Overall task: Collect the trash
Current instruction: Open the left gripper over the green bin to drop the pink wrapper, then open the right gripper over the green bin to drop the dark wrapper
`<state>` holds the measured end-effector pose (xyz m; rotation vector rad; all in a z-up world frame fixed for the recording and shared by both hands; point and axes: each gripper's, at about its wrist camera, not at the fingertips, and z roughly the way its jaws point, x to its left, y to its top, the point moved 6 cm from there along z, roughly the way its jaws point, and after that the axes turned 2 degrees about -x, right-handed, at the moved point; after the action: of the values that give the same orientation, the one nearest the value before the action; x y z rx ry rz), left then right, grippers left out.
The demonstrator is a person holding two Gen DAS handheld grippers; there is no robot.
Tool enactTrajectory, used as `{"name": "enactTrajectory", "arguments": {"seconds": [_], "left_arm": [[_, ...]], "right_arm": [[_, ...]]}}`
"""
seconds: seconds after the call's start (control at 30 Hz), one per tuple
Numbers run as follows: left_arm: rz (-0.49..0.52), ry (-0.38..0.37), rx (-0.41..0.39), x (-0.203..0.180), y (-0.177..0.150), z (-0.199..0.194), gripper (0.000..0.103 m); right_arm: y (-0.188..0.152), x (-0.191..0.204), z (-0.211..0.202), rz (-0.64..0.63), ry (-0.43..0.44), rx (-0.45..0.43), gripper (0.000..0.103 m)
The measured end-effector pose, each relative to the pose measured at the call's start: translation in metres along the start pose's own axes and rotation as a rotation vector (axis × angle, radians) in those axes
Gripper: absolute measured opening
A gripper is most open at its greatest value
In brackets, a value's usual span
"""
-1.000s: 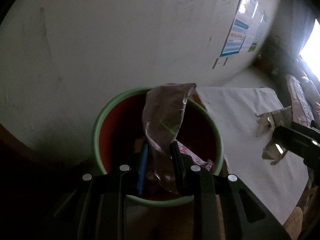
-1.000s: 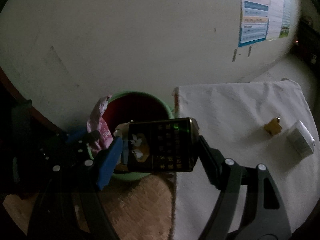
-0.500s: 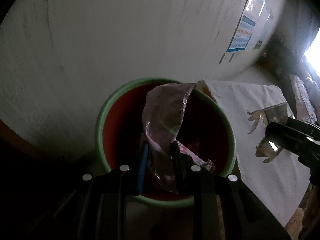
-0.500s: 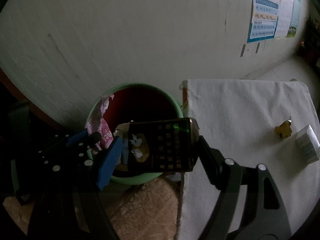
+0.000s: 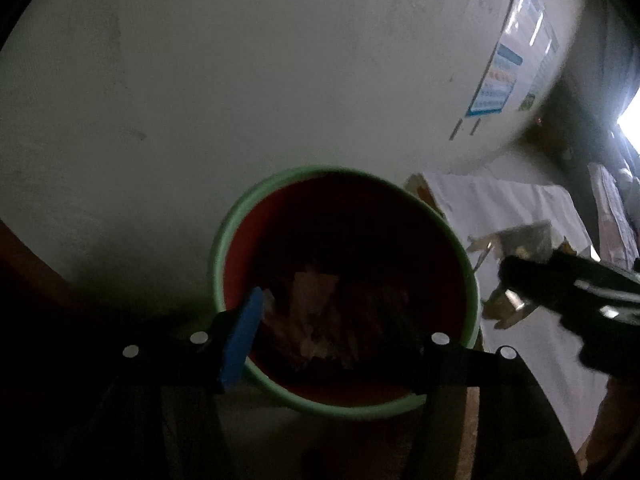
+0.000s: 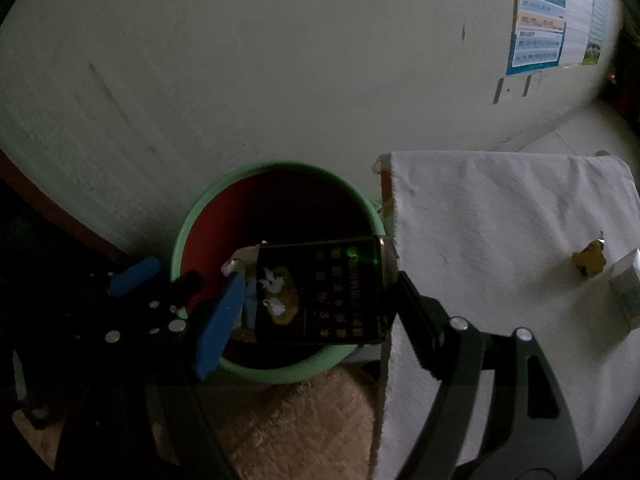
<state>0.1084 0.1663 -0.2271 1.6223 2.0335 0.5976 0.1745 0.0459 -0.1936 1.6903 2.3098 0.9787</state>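
A: Left wrist view: our left gripper (image 5: 326, 324) jaws are opening over the bin (image 5: 472, 280); wrapper (image 5: 316, 320) lies inside.

B: Our right gripper (image 6: 312, 296) pinches the dark packet (image 6: 320, 292) above it; yellow scrap (image 6: 588, 258) and box (image 6: 626, 284) remain far right.

My two fisheye views are dim and slightly blurred, black-vignetted at the bowed edges, with window glare (image 5: 632, 116) at three o'clock.

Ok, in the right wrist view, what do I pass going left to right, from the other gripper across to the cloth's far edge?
left gripper → green-rimmed bin → dark packet held in the right gripper → white cloth → yellow scrap → small white box.
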Motion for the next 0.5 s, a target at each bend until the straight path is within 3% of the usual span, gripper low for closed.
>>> {"name": "enactTrajectory", "arguments": {"seconds": [0.5], "left_arm": [[-0.037, 0.001, -0.029, 0.0083, 0.0059, -0.0060, 0.060]], "right_arm": [[-0.0053, 0.0054, 0.0092, -0.007, -0.003, 0.031, 0.074]]}}
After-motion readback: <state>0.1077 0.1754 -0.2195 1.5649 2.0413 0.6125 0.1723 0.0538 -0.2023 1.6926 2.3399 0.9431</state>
